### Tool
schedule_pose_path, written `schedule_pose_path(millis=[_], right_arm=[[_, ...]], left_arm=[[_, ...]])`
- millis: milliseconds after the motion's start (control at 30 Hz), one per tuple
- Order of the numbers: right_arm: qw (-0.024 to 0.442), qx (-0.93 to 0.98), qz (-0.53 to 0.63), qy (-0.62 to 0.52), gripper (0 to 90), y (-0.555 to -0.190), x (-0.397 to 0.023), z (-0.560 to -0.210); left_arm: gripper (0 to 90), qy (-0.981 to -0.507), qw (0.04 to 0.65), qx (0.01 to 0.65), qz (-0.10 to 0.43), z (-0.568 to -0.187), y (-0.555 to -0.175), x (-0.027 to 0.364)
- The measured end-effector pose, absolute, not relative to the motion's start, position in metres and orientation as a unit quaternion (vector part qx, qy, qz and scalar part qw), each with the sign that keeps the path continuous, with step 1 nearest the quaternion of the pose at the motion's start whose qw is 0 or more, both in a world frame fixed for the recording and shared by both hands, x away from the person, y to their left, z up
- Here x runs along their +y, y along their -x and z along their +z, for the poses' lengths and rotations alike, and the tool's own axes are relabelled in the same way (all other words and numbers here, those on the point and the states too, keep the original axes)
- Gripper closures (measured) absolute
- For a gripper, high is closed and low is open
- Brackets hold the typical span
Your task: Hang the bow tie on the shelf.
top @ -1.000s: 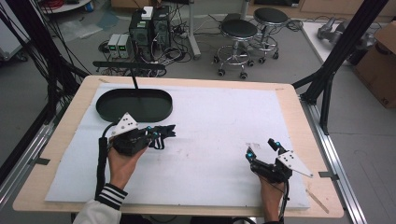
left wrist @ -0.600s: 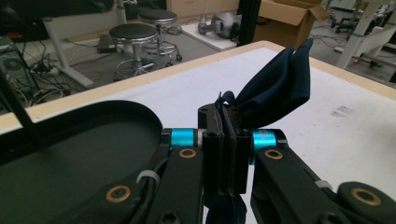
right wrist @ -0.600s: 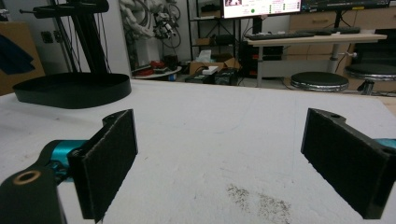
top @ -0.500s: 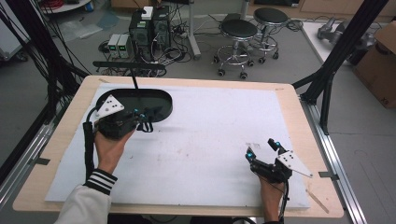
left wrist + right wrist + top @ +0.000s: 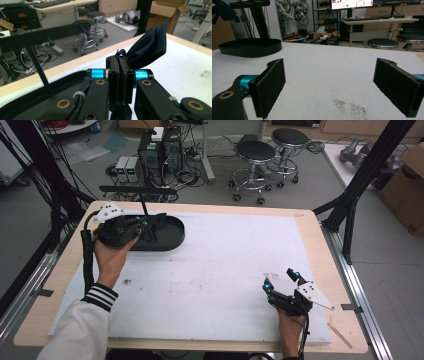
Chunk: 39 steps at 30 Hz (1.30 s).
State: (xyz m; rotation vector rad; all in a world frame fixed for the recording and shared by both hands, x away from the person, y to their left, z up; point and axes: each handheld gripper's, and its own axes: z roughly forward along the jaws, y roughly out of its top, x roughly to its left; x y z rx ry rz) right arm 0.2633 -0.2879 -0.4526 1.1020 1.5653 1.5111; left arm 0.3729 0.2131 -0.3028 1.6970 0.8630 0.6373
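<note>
My left gripper (image 5: 145, 226) hangs over the left half of a black oval tray (image 5: 172, 240) at the table's far left. It is shut on a dark navy cloth (image 5: 159, 220). In the left gripper view the jaws (image 5: 121, 66) are pressed together on the cloth (image 5: 150, 47), which bunches up beyond them and hangs below. My right gripper (image 5: 281, 280) rests near the front right of the white mat (image 5: 225, 265). Its jaws stand wide open (image 5: 332, 75) with nothing between them. The tray (image 5: 249, 47) lies far off in the right gripper view.
A black stand with a crossbar (image 5: 137, 190) rises just behind the tray. A thin wooden stick (image 5: 341, 335) lies on the bare wood at the front right corner. Dark specks (image 5: 349, 107) mark the mat. Stools (image 5: 257, 152) and computers stand on the floor beyond the table.
My left gripper has carried the navy cloth from the mat's left middle back and left, to over the tray. The right gripper has stayed put.
</note>
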Motion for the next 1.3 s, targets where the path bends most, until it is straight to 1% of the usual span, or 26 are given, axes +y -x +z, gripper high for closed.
schedule_pose_path(millis=[467,633,933,1100,1300], right_arm=[[0.345,0.603,0.581,-0.425,9.7,-0.263,-0.288,-0.453],[0.346,0.603,0.581,-0.423,9.8,-0.263,-0.288,-0.453],[0.345,0.602,0.581,-0.425,9.8,-0.263,-0.288,-0.453],[0.347,0.602,0.58,-0.424,9.8,-0.264,-0.288,-0.453],[0.346,0.602,0.581,-0.424,9.8,-0.264,-0.288,-0.453]], left_arm=[[87.0,-0.704,0.531,0.368,0.296,-0.288,-0.398,0.222],[87.0,-0.702,0.535,0.37,0.29,-0.284,-0.411,0.223],[87.0,-0.707,0.52,0.387,0.283,-0.289,-0.431,0.223],[87.0,-0.711,0.505,0.394,0.289,-0.29,-0.442,0.225],[87.0,-0.709,0.505,0.394,0.296,-0.287,-0.452,0.226]])
